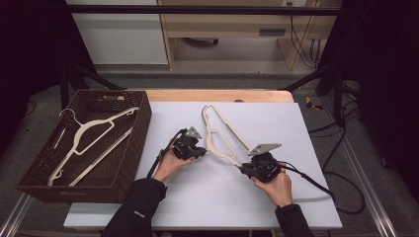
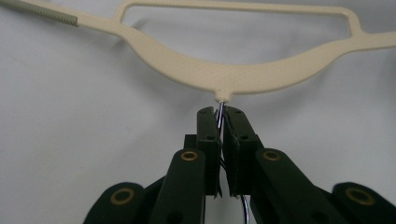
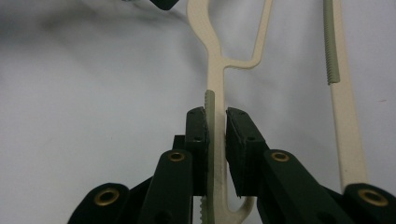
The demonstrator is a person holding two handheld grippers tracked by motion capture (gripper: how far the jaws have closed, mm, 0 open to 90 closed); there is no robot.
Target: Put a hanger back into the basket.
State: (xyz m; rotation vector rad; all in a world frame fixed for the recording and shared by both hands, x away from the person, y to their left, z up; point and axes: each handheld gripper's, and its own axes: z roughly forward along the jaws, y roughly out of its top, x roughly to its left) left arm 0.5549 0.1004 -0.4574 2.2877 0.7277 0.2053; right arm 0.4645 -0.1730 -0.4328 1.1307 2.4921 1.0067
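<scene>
A cream plastic hanger (image 1: 217,131) lies on the white sheet (image 1: 286,123) in the middle of the table. My left gripper (image 1: 201,149) comes at it from the left, shut on the hanger's thin metal hook (image 2: 221,108). The pads pinch the wire just below the hanger's curved neck (image 2: 233,77). My right gripper (image 1: 243,168) is at the hanger's near end. Its jaws are shut on one flat arm of the hanger (image 3: 215,65), with a ribbed grey strip (image 3: 208,105) beside the left pad. A hand holds each gripper.
A dark woven basket (image 1: 144,121) stands at the table's left, with another cream hanger (image 1: 89,133) lying inside. The right gripper's cable (image 1: 316,185) trails off toward the sheet's right edge. Wooden furniture and black frame bars stand beyond the table.
</scene>
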